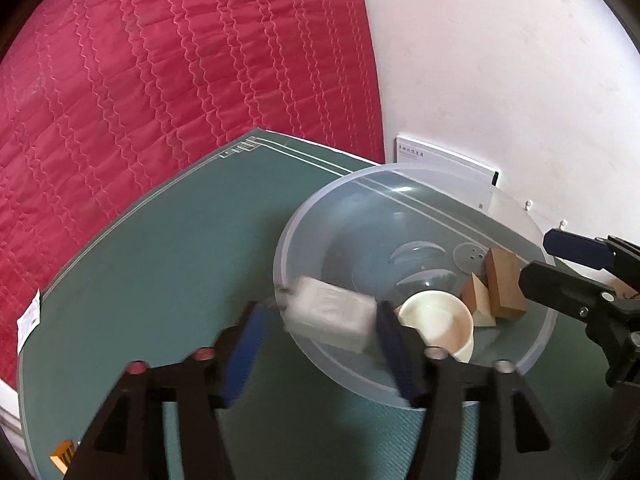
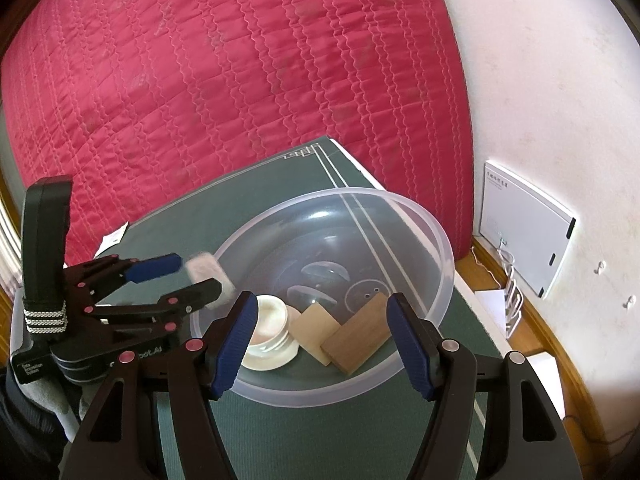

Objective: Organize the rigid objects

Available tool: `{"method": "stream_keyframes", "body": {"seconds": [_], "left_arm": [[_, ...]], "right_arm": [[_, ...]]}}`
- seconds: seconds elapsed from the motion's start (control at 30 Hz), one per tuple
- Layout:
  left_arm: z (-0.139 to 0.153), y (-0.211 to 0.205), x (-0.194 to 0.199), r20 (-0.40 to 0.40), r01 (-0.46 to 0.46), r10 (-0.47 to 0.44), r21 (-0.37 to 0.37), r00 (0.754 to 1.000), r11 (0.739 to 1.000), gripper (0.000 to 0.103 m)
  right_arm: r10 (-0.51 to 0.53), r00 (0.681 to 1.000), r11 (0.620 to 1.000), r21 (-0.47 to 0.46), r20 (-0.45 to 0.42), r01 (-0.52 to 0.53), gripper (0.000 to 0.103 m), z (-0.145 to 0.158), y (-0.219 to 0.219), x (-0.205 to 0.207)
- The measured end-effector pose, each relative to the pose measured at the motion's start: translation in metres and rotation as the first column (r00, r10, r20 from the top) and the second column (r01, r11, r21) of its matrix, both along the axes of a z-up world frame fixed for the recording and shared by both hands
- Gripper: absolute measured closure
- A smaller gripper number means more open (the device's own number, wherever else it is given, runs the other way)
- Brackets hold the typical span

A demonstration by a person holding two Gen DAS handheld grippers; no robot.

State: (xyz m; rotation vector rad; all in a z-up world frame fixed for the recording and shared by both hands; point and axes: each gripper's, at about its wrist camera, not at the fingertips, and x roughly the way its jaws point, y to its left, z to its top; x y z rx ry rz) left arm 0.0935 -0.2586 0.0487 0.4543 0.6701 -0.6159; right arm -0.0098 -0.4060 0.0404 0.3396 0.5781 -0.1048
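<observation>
A clear plastic bowl (image 1: 281, 256) (image 2: 445, 248) stands on a green mat (image 1: 160, 280) (image 2: 360, 420). Inside it lie a white cup (image 1: 436, 316) (image 2: 268, 320), a wooden block (image 1: 506, 280) (image 2: 356, 336) and a paler wooden wedge (image 1: 478, 300) (image 2: 316, 324). A white box (image 1: 328, 312) (image 2: 208, 274), blurred, is over the bowl's left rim between the fingers of my left gripper (image 1: 320, 314) (image 2: 200, 274). Those jaws stand apart, with a gap on the box's left side. My right gripper (image 2: 322, 302) (image 1: 536, 258) is open and empty at the bowl's near right rim.
A red quilted bed cover (image 1: 160, 80) (image 2: 240, 80) fills the space behind the mat. A white flat device (image 1: 444, 172) (image 2: 520, 232) leans on the white wall at the right, with cables and a wooden ledge below it. A paper label (image 1: 28, 320) hangs at the mat's left edge.
</observation>
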Motion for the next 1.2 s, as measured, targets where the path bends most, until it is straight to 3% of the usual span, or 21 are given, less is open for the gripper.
{"method": "stream_keyframes", "body": {"seconds": [0.3,0.43,0.53,0.93,1.2], "left_arm": [[0.005,0.022,0.003,0.008,-0.071,0.071,-0.016,0.997,0.997,0.031],[0.006,0.036,0.0,0.018,-0.116,0.117,-0.022,0.993,0.993,0.015],[0.005,0.045,-0.002,0.011,-0.136,0.137,-0.028,0.991,0.99,0.012],[0.012,0.098,-0.011,0.01,-0.245,0.246,-0.075,0.969,0.967,0.006],[0.019,0.151,-0.02,0.039,-0.341,0.346,-0.091,0.938,0.936,0.006]], "right_arm": [[0.002,1.0,1.0,-0.004,0.001,-0.002,0.035,-0.001,0.001,0.0],[0.005,1.0,1.0,-0.009,-0.001,-0.005,0.035,-0.002,0.002,0.0],[0.009,1.0,1.0,-0.014,-0.004,-0.009,0.035,-0.002,0.005,0.0],[0.032,0.999,0.999,-0.033,-0.008,-0.032,0.035,-0.005,0.018,-0.001],[0.066,0.998,0.997,-0.047,-0.01,-0.066,0.035,-0.004,0.033,-0.002]]}}
